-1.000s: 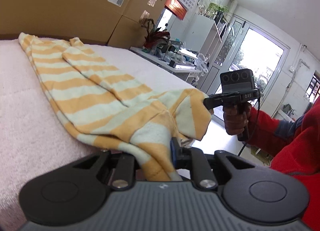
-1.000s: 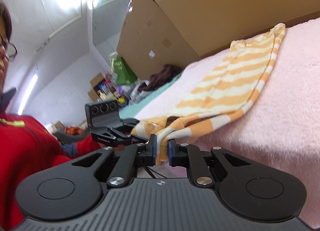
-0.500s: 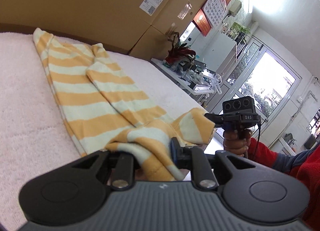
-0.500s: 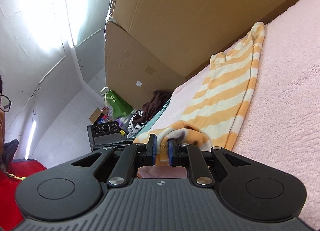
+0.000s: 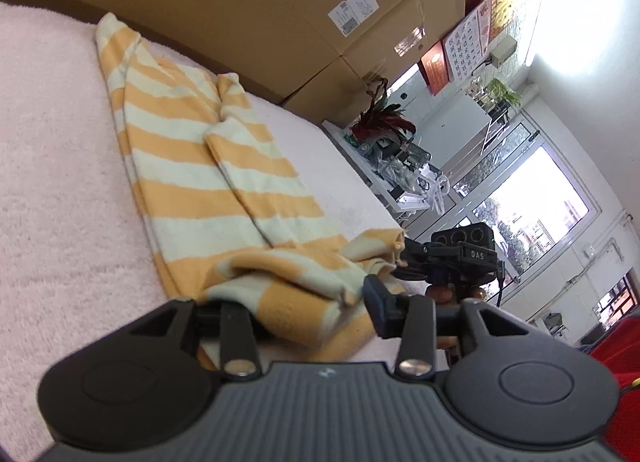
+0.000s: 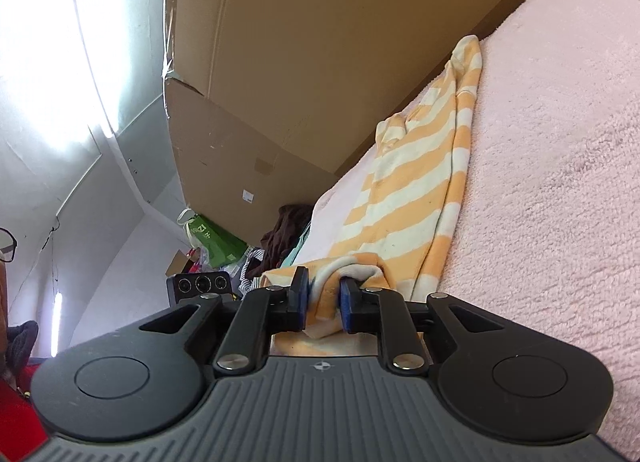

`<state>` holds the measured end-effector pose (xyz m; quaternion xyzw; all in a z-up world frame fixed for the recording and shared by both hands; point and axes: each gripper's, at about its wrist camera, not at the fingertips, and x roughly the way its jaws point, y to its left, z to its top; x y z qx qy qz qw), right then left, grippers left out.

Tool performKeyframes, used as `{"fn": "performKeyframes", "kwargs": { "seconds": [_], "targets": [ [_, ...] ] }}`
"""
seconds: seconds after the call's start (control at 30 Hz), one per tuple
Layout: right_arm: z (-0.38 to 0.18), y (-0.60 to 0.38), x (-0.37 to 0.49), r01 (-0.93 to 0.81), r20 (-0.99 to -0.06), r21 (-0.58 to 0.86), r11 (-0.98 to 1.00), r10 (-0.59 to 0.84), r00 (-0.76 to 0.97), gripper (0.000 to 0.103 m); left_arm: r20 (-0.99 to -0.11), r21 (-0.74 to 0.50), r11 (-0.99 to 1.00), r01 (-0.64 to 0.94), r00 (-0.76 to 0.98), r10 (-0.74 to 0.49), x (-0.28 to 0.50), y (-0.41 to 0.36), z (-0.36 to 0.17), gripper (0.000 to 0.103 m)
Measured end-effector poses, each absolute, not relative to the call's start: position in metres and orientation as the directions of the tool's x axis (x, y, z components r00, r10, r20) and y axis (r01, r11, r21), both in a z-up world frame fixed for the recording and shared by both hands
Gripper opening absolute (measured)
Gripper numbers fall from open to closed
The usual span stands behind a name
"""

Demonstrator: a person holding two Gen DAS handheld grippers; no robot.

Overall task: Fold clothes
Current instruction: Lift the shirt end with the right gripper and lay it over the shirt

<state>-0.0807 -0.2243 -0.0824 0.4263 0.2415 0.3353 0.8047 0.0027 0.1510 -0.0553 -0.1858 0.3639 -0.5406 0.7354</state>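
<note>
Striped garment (image 5: 208, 166) hem now lowered onto pink blanket (image 5: 60, 190), bunched.

The left wrist camera is sitting low over the pink tabletop (image 5: 60, 190), looking along its tool (image 5: 304, 302) toward the glass doors (image 5: 532, 218). The right wrist camera is facing the opposite way, toward cardboard boxes (image 6: 320, 62). Both views are sharing the striped garment (image 5: 208, 166) close up, and each is catching the other tool.
</note>
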Motion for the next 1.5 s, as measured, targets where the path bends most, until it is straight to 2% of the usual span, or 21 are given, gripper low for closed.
{"fn": "performKeyframes", "kwargs": {
  "seconds": [0.07, 0.23, 0.3, 0.37, 0.57, 0.77, 0.93, 1.03, 1.07, 1.1, 1.13, 1.17, 1.23, 1.33, 1.43, 1.5],
  "targets": [
    [-0.084, -0.225, -0.079, -0.319, -0.100, 0.857, 0.404, 0.738, 0.667, 0.022, -0.320, -0.680, 0.345, 0.647, 0.161, -0.934, 0.005, 0.154, -0.056, 0.058],
    [-0.082, -0.225, -0.082, -0.321, -0.068, 0.855, 0.408, 0.702, 0.709, 0.041, -0.305, -0.666, 0.376, 0.644, 0.225, -0.925, 0.003, 0.163, -0.058, 0.060],
    [-0.081, -0.228, -0.085, -0.327, -0.029, 0.858, 0.396, 0.673, 0.739, 0.042, -0.315, -0.633, 0.400, 0.663, 0.251, -0.915, -0.003, 0.164, -0.057, 0.060],
    [-0.077, -0.228, -0.090, -0.325, -0.029, 0.842, 0.431, 0.636, 0.771, 0.042, -0.324, -0.598, 0.423, 0.681, 0.277, -0.905, -0.010, 0.165, -0.056, 0.061],
    [-0.064, -0.201, -0.111, -0.271, -0.193, 0.665, 0.695, 0.511, 0.838, 0.042, -0.342, -0.488, 0.489, 0.723, 0.357, -0.869, -0.028, 0.168, -0.053, 0.071],
    [-0.059, -0.186, -0.125, -0.249, -0.254, 0.552, 0.796, 0.444, 0.859, 0.042, -0.357, -0.397, 0.544, 0.739, 0.422, -0.833, -0.043, 0.173, -0.050, 0.078],
    [-0.064, -0.181, -0.134, -0.222, -0.284, 0.530, 0.818, 0.418, 0.863, 0.042, -0.337, -0.470, 0.569, 0.675, 0.459, -0.822, -0.044, 0.181, -0.059, 0.077],
    [-0.066, -0.173, -0.138, -0.222, -0.288, 0.505, 0.834, 0.405, 0.867, 0.036, -0.323, -0.484, 0.577, 0.658, 0.479, -0.816, -0.046, 0.178, -0.062, 0.073],
    [-0.066, -0.170, -0.139, -0.221, -0.290, 0.494, 0.841, 0.399, 0.870, 0.033, -0.319, -0.487, 0.580, 0.653, 0.485, -0.814, -0.047, 0.177, -0.063, 0.069],
    [-0.066, -0.170, -0.140, -0.217, -0.293, 0.488, 0.846, 0.393, 0.872, 0.024, -0.316, -0.483, 0.583, 0.653, 0.491, -0.812, -0.048, 0.176, -0.063, 0.067],
    [-0.066, -0.170, -0.141, -0.213, -0.296, 0.481, 0.850, 0.387, 0.873, 0.018, -0.313, -0.479, 0.586, 0.653, 0.497, -0.809, -0.050, 0.175, -0.064, 0.061],
    [-0.066, -0.169, -0.141, -0.209, -0.299, 0.475, 0.855, 0.380, 0.875, 0.016, -0.311, -0.477, 0.589, 0.652, 0.502, -0.807, -0.051, 0.174, -0.064, 0.054],
    [-0.066, -0.169, -0.142, -0.200, -0.306, 0.463, 0.864, 0.367, 0.879, 0.011, -0.316, -0.482, 0.591, 0.647, 0.501, -0.806, -0.054, 0.172, -0.067, 0.048],
    [-0.068, -0.169, -0.144, -0.191, -0.316, 0.458, 0.868, 0.360, 0.878, 0.011, -0.320, -0.474, 0.593, 0.651, 0.499, -0.805, -0.057, 0.171, -0.068, 0.049],
    [-0.068, -0.169, -0.147, -0.185, -0.315, 0.460, 0.868, 0.355, 0.880, 0.011, -0.326, -0.483, 0.591, 0.646, 0.494, -0.806, -0.057, 0.177, -0.066, 0.057],
    [-0.068, -0.169, -0.148, -0.177, -0.311, 0.465, 0.867, 0.348, 0.885, 0.016, -0.323, -0.490, 0.597, 0.634, 0.504, -0.801, -0.058, 0.186, -0.063, 0.057]
  ]
}}
